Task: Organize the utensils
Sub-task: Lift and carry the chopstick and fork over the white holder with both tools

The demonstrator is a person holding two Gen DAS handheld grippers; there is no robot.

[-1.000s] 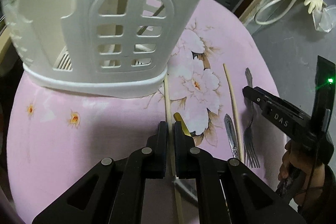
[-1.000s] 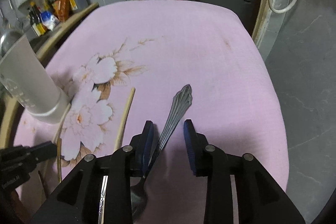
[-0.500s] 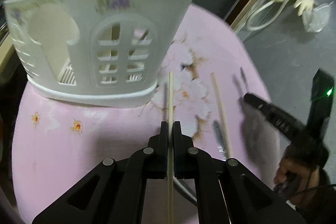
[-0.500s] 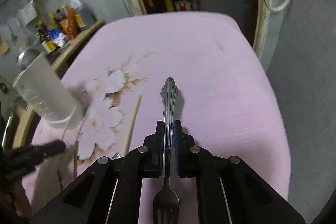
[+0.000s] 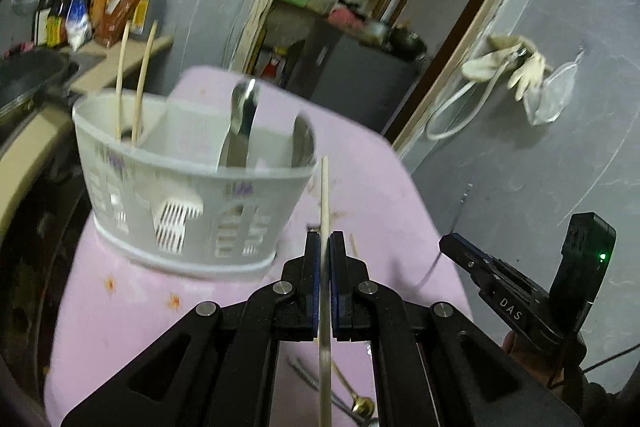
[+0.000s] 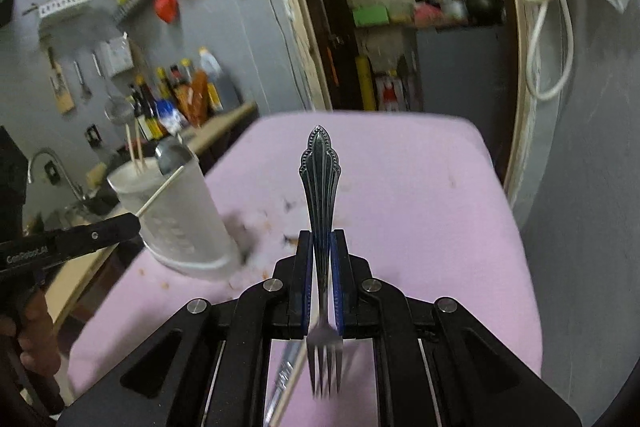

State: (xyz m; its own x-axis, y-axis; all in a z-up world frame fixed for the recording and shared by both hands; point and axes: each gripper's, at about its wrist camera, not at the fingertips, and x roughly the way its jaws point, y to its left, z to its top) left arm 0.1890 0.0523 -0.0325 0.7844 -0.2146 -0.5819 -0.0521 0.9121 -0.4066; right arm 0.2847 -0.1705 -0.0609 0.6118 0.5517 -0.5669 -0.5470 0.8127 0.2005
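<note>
My left gripper (image 5: 324, 241) is shut on a pale wooden chopstick (image 5: 325, 203), which points up and forward, lifted off the pink flowered cloth (image 5: 360, 163). Just left of the chopstick's tip stands the white utensil caddy (image 5: 188, 199), holding two chopsticks (image 5: 136, 87) and metal spoons (image 5: 242, 119). My right gripper (image 6: 320, 239) is shut on a silver fork (image 6: 320, 179), its ornate handle pointing forward and its tines back toward the camera. From the right wrist view the caddy (image 6: 180, 215) is at the left, with the left gripper (image 6: 138, 221) and its chopstick in front of it.
A gold-ended utensil (image 5: 362, 405) and a metal utensil (image 5: 308, 377) lie on the cloth below the left gripper. A knife and a chopstick (image 6: 286, 383) lie under the right gripper. Bottles (image 5: 80, 7) line a counter at the left; a doorway (image 6: 400, 27) and grey wall stand behind.
Both grippers have risen off the cloth and tilted upward, the left with the chopstick, the right with the fork it closed on. The caddy now shows from above its rim.
</note>
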